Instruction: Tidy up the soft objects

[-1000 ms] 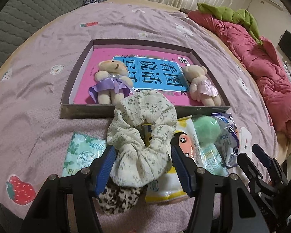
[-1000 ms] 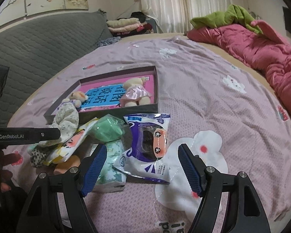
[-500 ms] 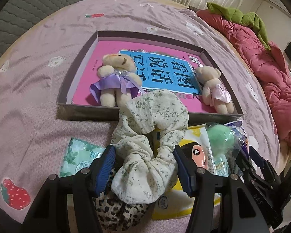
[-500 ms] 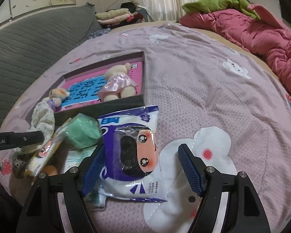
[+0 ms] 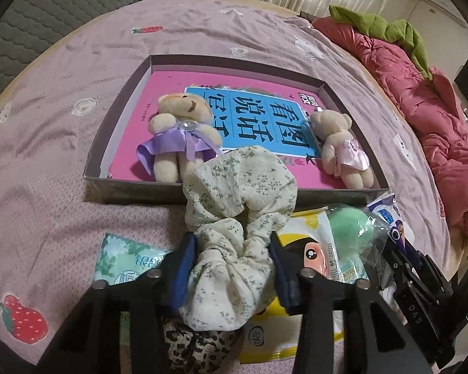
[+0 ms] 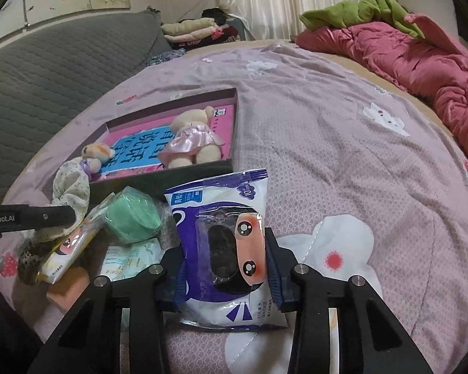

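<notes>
two teddy bears (image 5: 181, 131) (image 5: 340, 143), two scrunchies (image 5: 234, 218) (image 5: 193, 349), one box (image 5: 115, 131).

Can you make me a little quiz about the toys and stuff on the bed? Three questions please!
1. True or false: the left gripper has its jaws shut on the leopard scrunchie.
2. How many teddy bears lie in the box?
3. What is the right gripper squeezing? A) the green sponge ball B) the purple wipes pack C) the pink-dress bear

Key
1. False. It grips the floral scrunchie; the leopard one lies underneath.
2. Two: the purple-dress bear and the pink-dress bear.
3. B
</notes>
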